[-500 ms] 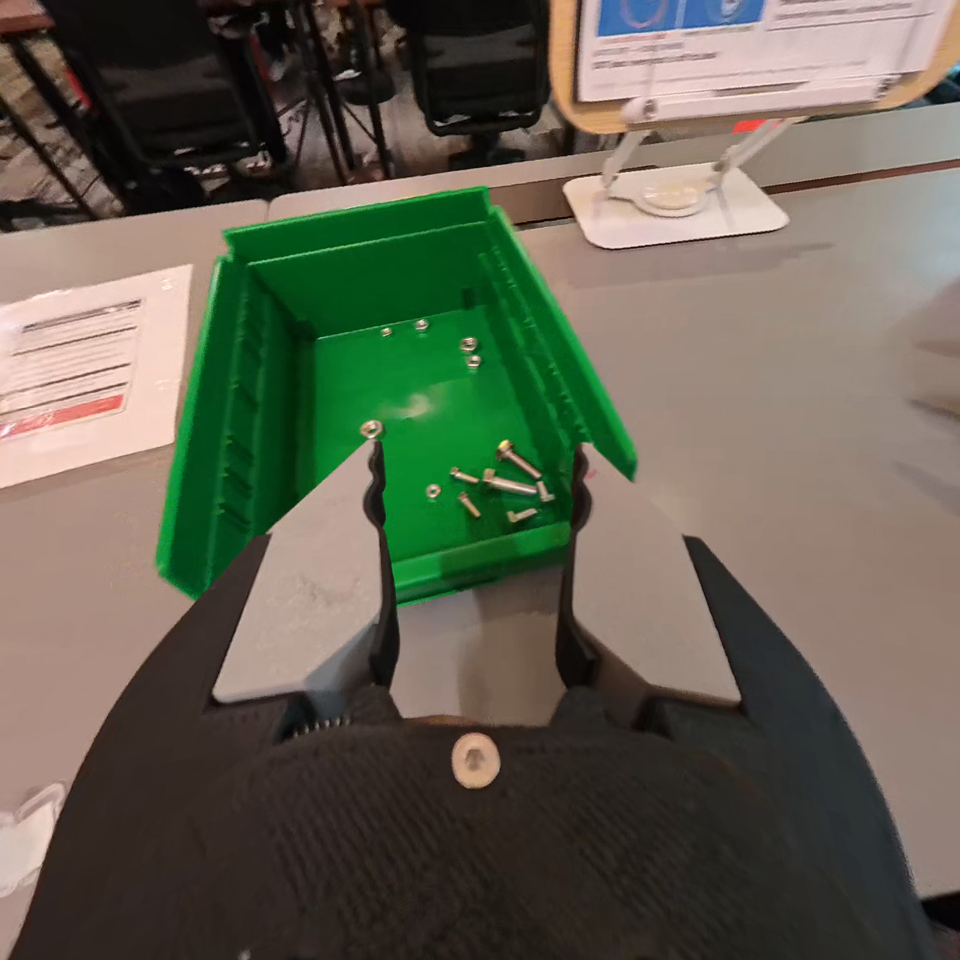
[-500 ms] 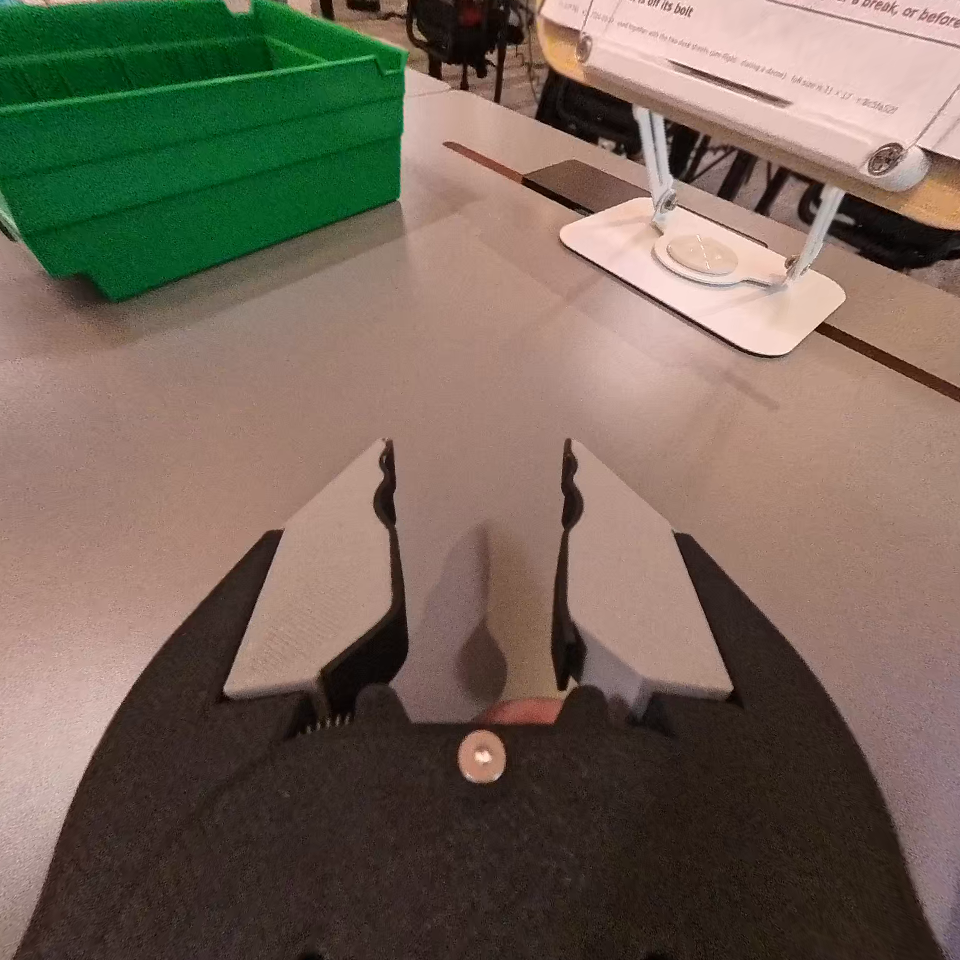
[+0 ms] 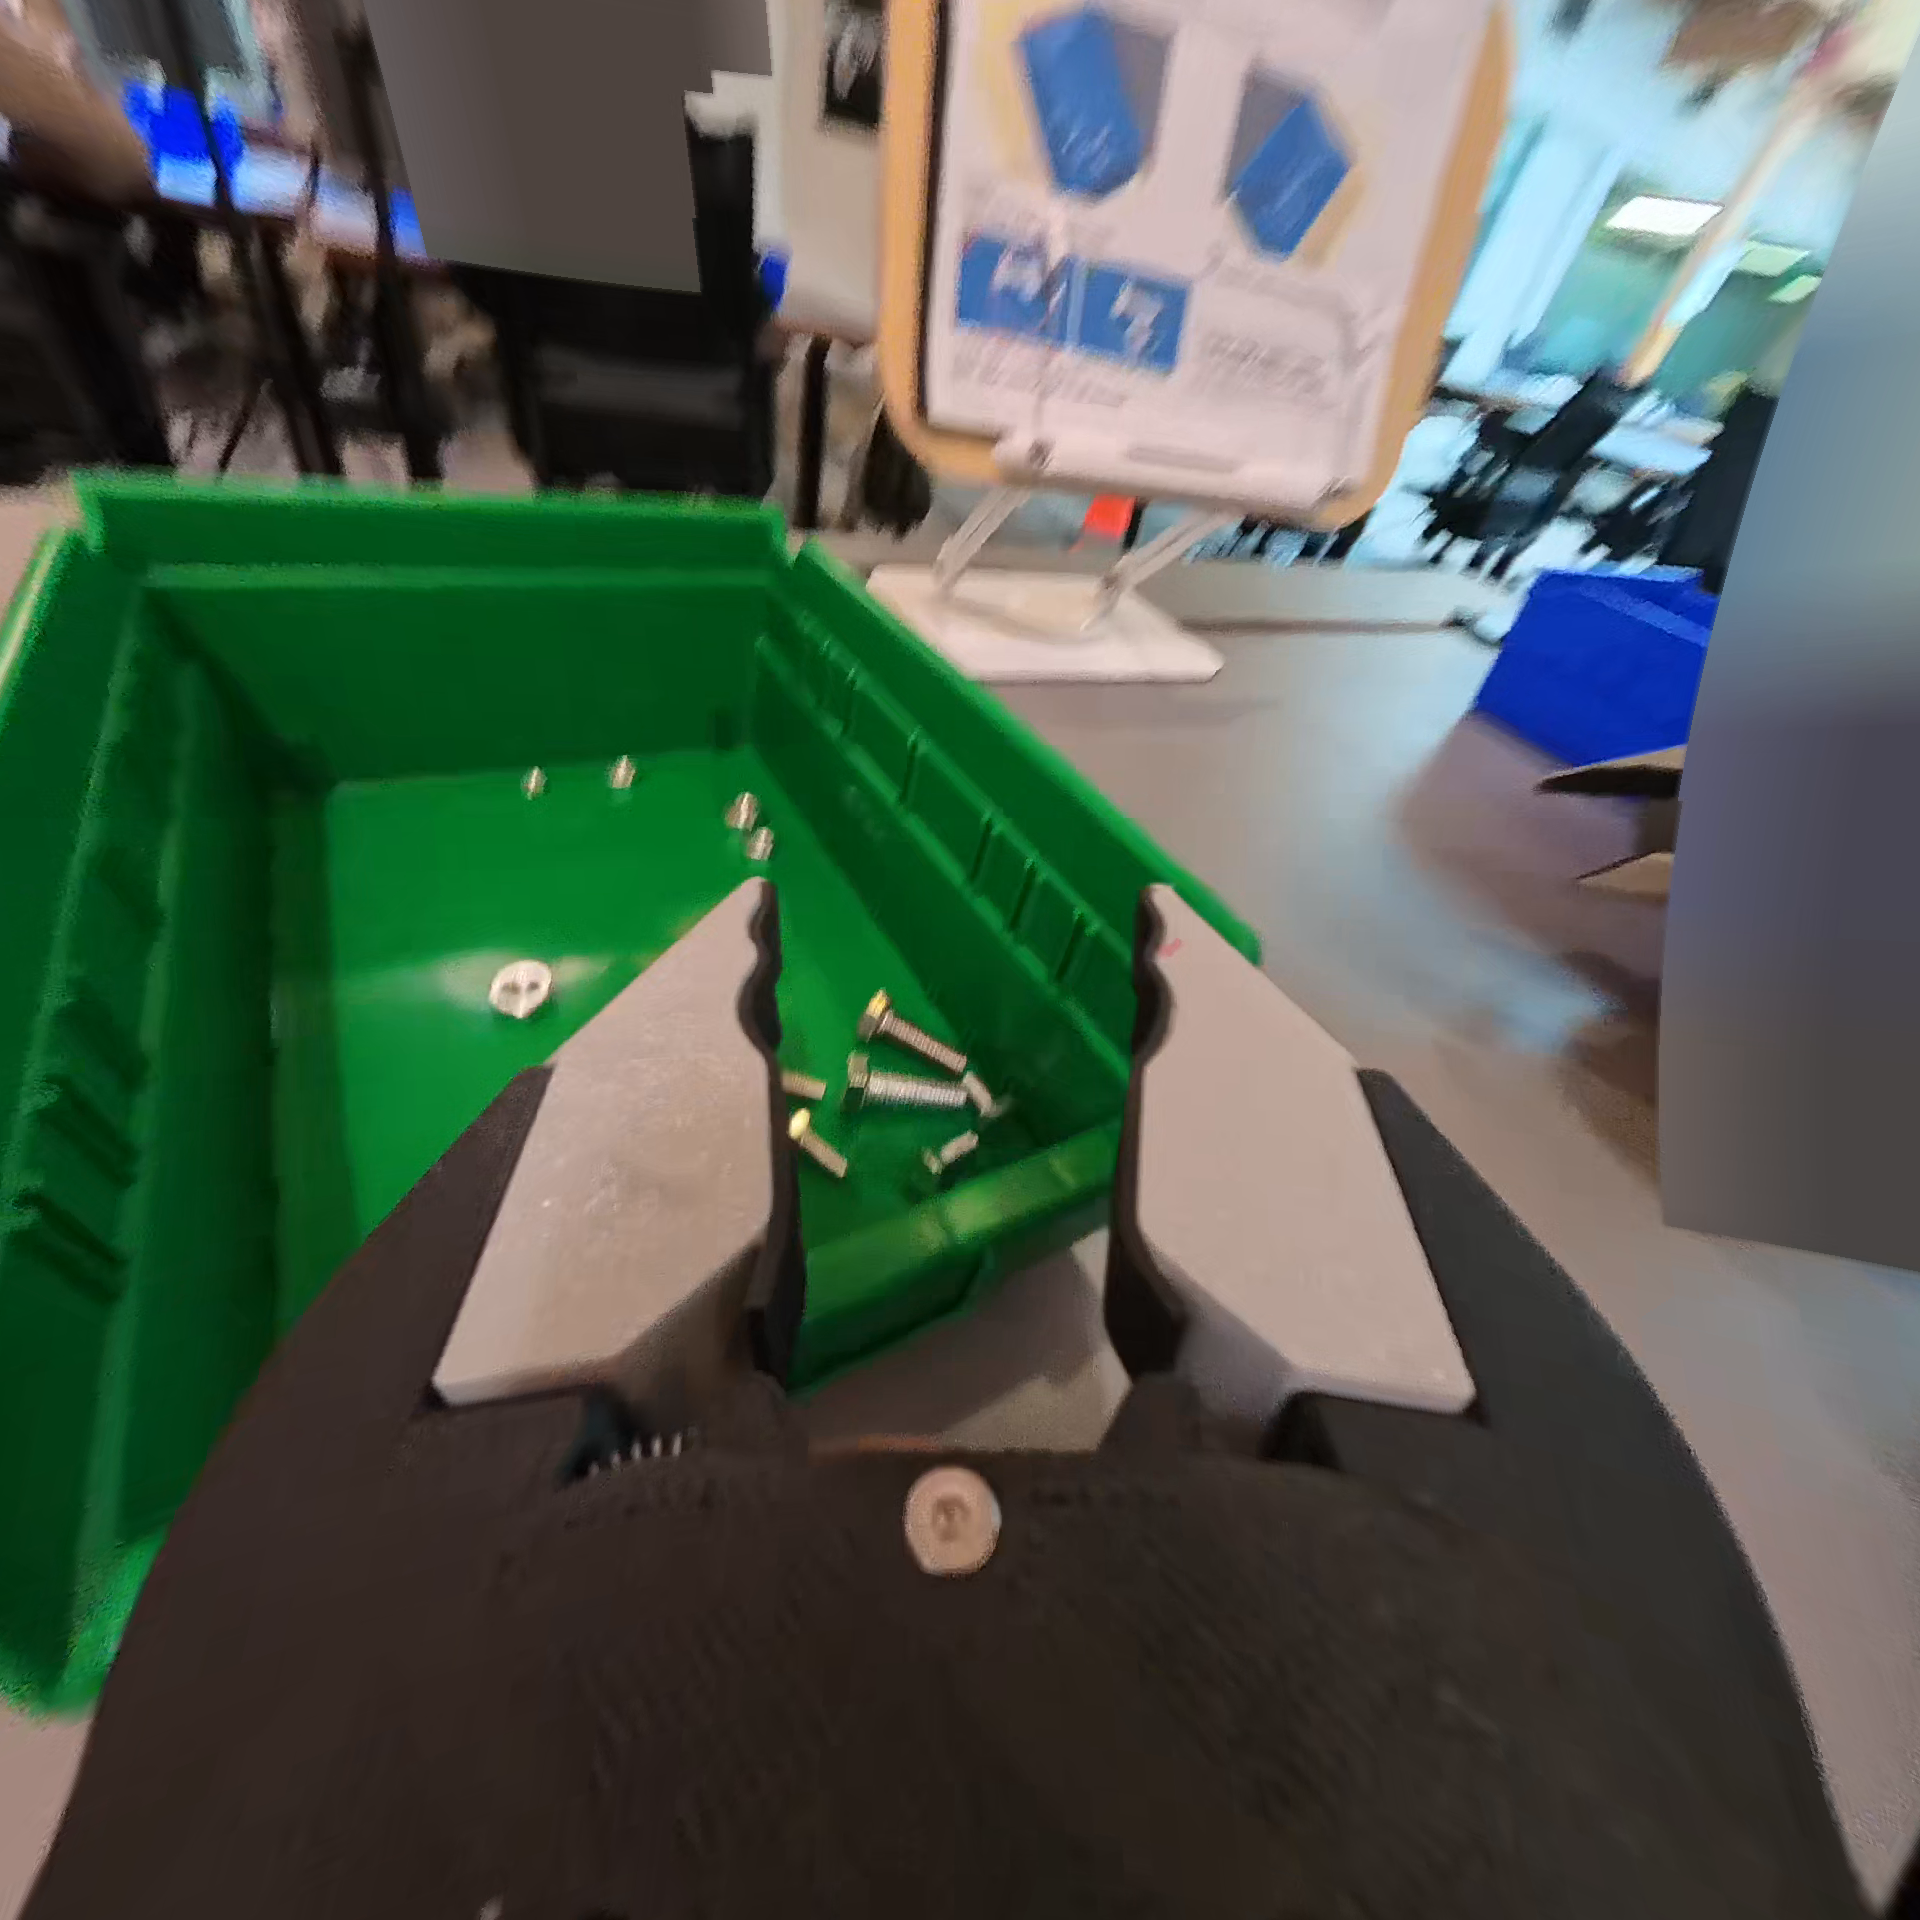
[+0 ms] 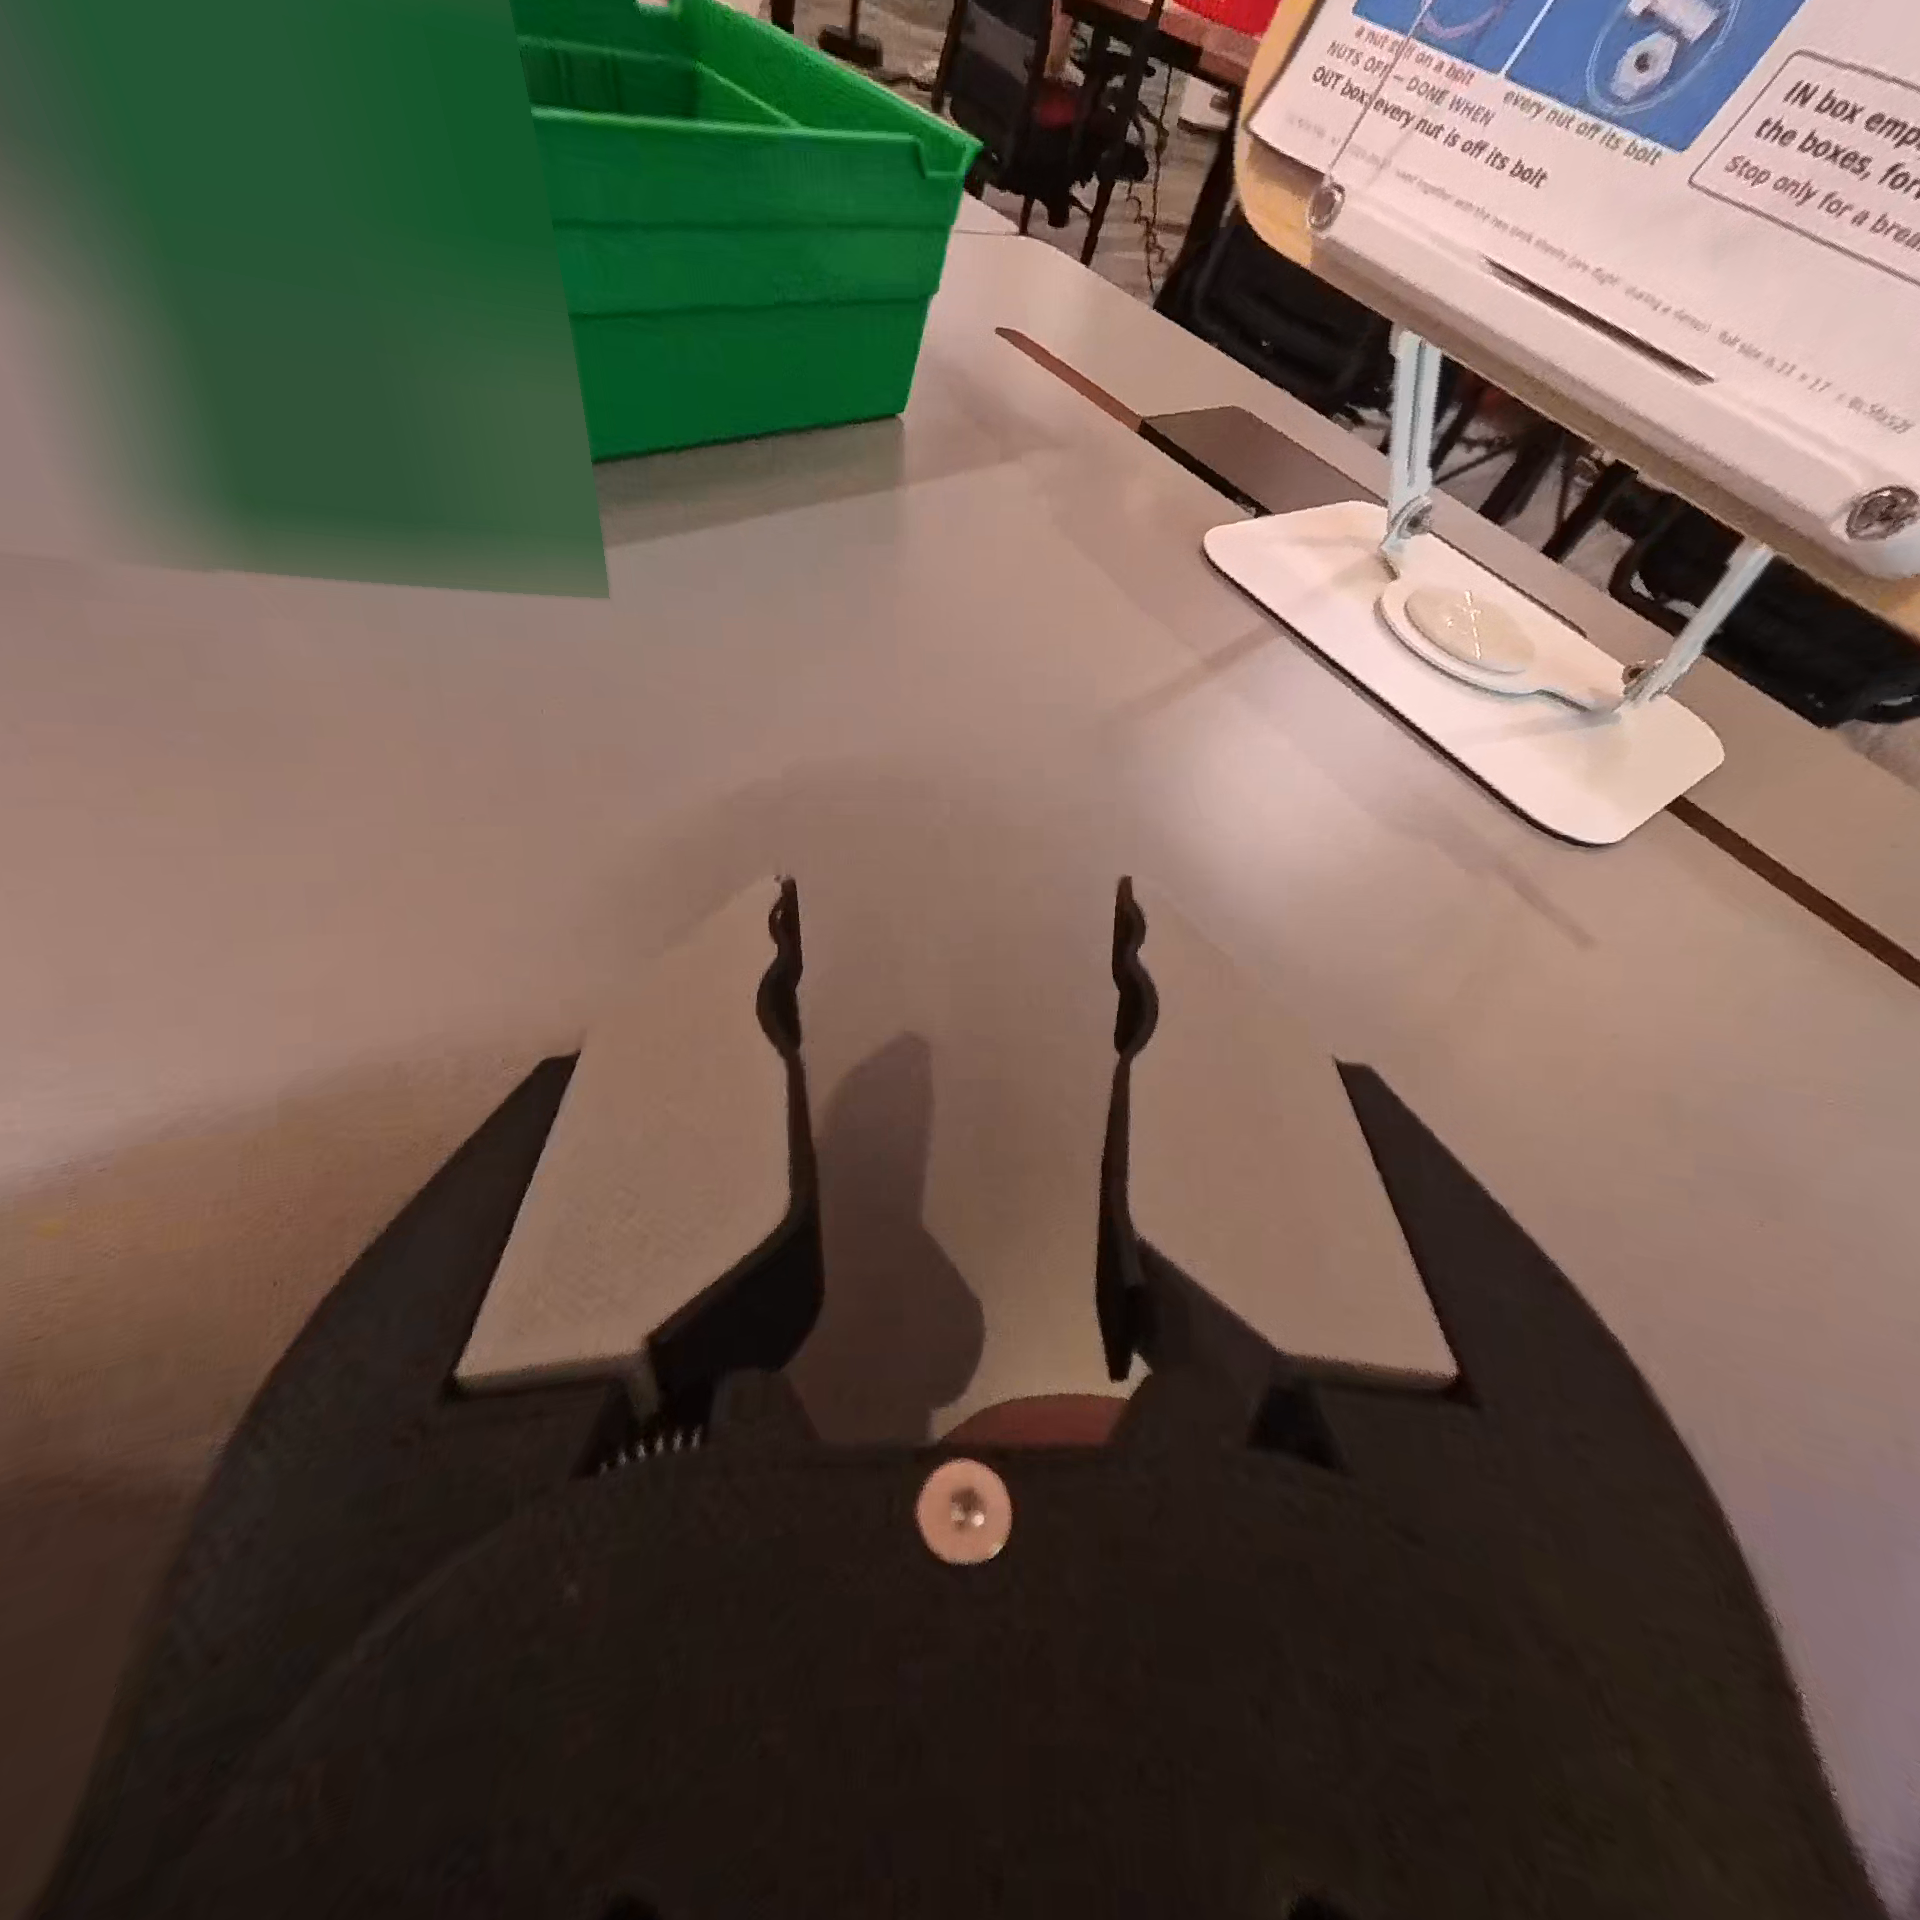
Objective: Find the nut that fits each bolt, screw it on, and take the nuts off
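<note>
The table (image 4: 1039,644) is being used as the work surface, with the green bin (image 3: 436,644) standing on it. The left gripper (image 3: 956,914) is being held spread and empty over the bin's near right corner, where the bolts (image 3: 904,1081) are lying; nuts (image 3: 520,987) are being left farther back. The right gripper (image 4: 951,894) is being held apart, empty, above bare table. One bolt is best being approached slowly, shank crosswise between the fingers

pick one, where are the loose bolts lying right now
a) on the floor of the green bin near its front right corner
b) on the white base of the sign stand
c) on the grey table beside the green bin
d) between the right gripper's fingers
a: in the left wrist view the bolts lie in a small cluster on the green bin floor, near its front right corner, seen between the open left gripper fingers.
</note>
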A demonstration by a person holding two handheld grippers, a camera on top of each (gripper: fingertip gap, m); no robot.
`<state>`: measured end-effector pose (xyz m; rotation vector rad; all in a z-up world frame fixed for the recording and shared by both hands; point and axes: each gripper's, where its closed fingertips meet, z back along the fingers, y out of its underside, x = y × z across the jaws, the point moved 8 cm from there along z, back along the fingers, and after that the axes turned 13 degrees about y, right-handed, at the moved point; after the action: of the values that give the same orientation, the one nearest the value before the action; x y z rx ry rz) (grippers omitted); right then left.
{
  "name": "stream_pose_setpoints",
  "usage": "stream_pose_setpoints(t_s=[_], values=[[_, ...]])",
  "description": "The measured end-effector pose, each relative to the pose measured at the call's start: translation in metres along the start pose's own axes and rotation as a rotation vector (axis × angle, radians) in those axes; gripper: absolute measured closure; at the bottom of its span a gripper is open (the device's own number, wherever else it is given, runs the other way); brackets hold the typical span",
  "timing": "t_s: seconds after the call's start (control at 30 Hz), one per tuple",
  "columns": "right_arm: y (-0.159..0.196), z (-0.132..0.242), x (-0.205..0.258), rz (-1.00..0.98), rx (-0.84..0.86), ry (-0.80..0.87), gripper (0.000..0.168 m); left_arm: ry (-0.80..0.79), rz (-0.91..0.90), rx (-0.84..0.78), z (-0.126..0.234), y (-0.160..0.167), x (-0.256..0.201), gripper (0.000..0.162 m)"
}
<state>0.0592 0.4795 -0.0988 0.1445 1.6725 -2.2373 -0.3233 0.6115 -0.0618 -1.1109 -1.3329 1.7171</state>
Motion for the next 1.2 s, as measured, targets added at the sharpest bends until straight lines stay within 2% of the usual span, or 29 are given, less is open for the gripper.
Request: stream_pose_setpoints(t_s=[0.03,0.1,0.17,0.23,0.3,0.43,0.57,0.67,0.8,0.93,1.03,1.1,1.2], values=[[0.003,-0.002,-0.002,-0.022,0.012,-0.020,0.110,0.039,-0.044,-0.071,0.001,-0.003,-0.003,0.092],[0.003,-0.006,-0.007,-0.093,0.016,-0.088,0.110,0.110,-0.142,-0.209,0.001,-0.004,-0.014,0.100],[0.002,-0.007,-0.017,-0.167,-0.011,-0.092,0.111,0.146,-0.239,-0.152,-0.003,-0.002,-0.028,0.101],[0.003,-0.008,-0.024,-0.219,-0.026,-0.100,0.109,0.020,-0.319,-0.093,-0.007,0.008,-0.026,0.100],[0.004,-0.011,-0.027,-0.254,0.002,-0.133,0.105,0.040,-0.277,0.005,-0.013,0.020,-0.025,0.085],[0.003,-0.017,-0.023,-0.227,0.022,-0.155,0.108,0.057,-0.267,-0.007,-0.012,0.018,-0.025,0.084],[-0.001,-0.014,-0.018,-0.186,-0.029,-0.135,0.116,0.068,-0.272,-0.059,-0.007,0.014,-0.028,0.091],[-0.003,-0.011,-0.017,-0.198,-0.062,-0.124,0.118,0.002,-0.254,-0.046,-0.006,0.014,-0.021,0.093],[-0.007,-0.008,-0.014,-0.197,-0.121,-0.127,0.126,-0.065,-0.207,-0.029,-0.004,0.016,-0.010,0.105],[-0.010,-0.009,-0.003,-0.132,-0.135,-0.165,0.125,-0.082,-0.155,-0.015,-0.006,0.018,-0.002,0.110],[-0.011,-0.008,0.002,-0.100,-0.143,-0.159,0.122,-0.077,-0.128,0.041,-0.006,0.007,-0.003,0.103],[-0.011,-0.006,0.004,-0.103,-0.147,-0.168,0.124,-0.007,-0.216,0.145,-0.008,-0.010,-0.013,0.106],[-0.011,-0.004,0.006,-0.108,-0.150,-0.189,0.125,0.180,-0.328,0.549,-0.024,-0.022,-0.019,0.111]])
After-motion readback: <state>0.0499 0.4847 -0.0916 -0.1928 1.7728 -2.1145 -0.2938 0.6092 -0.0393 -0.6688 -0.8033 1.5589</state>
